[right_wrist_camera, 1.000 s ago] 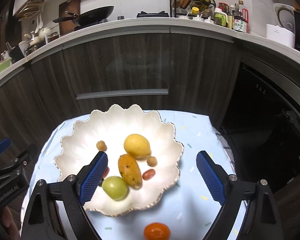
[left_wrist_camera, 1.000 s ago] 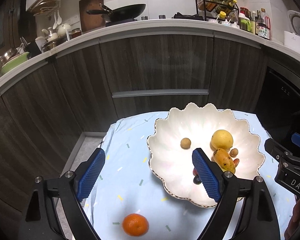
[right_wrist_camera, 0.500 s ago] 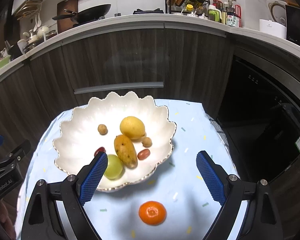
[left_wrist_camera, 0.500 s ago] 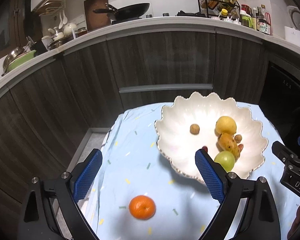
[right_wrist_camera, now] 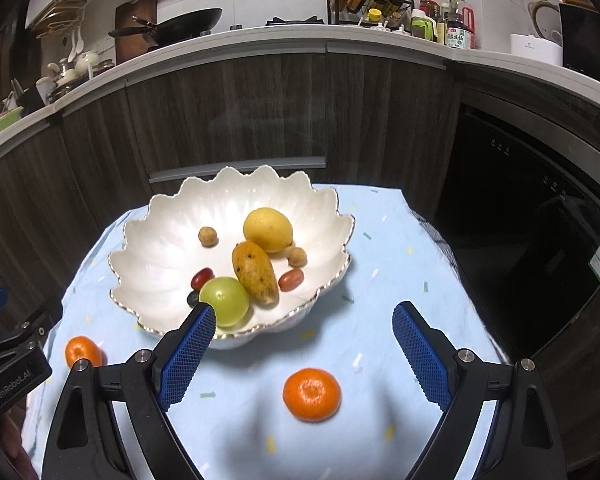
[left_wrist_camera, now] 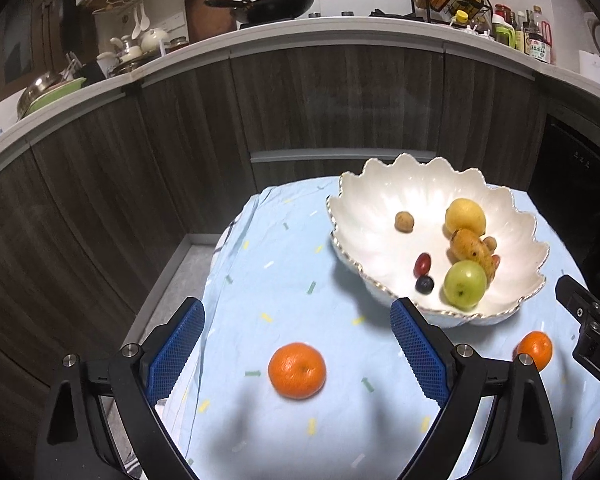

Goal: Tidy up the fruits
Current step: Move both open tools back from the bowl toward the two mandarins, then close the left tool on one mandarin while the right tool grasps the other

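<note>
A white scalloped bowl (left_wrist_camera: 384, 200) (right_wrist_camera: 160, 240) on a light blue cloth holds a lemon (right_wrist_camera: 268, 230), a mango (right_wrist_camera: 255, 268), a green apple (right_wrist_camera: 224, 301) and several small fruits. Two mandarins lie on the cloth in front of the bowl. My left gripper (left_wrist_camera: 296, 350) is open and empty, with one mandarin (left_wrist_camera: 297, 370) between its fingers' line, just ahead. My right gripper (right_wrist_camera: 304, 346) is open and empty, with the other mandarin (right_wrist_camera: 312, 394) just ahead between its fingers. Each view also shows the other mandarin (left_wrist_camera: 534, 349) (right_wrist_camera: 83, 351) at its edge.
The small table's blue cloth (right_wrist_camera: 380, 280) ends on all sides, with dark wood cabinets (left_wrist_camera: 340, 100) close behind. A black appliance (right_wrist_camera: 520, 200) stands to the right. The other gripper's body shows at each view's edge (left_wrist_camera: 592, 344) (right_wrist_camera: 12, 364).
Both grippers have pulled back from the bowl toward me. The mandarins now sit nearer the fingers' line, and a second mandarin has come into each view. Both jaws stay open.
</note>
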Demonstrator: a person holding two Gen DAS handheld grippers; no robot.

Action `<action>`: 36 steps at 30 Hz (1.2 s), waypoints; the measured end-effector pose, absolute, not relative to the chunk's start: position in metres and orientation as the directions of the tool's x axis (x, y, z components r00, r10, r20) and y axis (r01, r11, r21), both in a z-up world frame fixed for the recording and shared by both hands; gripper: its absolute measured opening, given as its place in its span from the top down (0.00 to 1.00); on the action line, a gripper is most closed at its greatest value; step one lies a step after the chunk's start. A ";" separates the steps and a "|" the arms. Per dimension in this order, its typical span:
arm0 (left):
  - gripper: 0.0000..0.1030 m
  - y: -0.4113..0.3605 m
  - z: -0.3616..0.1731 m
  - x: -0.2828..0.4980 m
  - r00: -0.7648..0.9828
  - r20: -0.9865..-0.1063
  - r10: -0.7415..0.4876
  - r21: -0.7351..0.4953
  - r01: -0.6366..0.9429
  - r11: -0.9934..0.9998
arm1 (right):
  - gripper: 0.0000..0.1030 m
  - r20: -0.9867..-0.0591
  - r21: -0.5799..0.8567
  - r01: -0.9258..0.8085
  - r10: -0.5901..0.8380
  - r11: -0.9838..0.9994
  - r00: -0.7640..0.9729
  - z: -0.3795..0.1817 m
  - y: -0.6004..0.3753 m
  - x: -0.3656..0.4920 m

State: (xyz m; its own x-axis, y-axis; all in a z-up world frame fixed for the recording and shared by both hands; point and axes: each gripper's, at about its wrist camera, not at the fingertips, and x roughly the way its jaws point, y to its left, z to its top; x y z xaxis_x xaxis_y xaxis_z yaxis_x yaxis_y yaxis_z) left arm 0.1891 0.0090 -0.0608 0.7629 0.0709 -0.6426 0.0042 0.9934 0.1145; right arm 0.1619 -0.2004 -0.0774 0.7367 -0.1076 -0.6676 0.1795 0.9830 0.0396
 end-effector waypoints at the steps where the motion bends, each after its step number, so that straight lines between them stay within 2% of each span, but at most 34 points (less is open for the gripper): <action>1: 0.08 0.011 -0.064 0.188 0.762 -0.644 0.075 0.114 -0.002 0.993 | 0.12 -0.669 0.042 0.181 -0.107 0.983 0.736 -0.080 -0.200 0.160; 36: 0.08 0.021 -0.133 0.194 0.695 -0.695 0.187 0.178 -0.085 0.980 | 0.12 -0.752 0.001 0.229 -0.151 0.973 0.642 -0.150 -0.200 0.161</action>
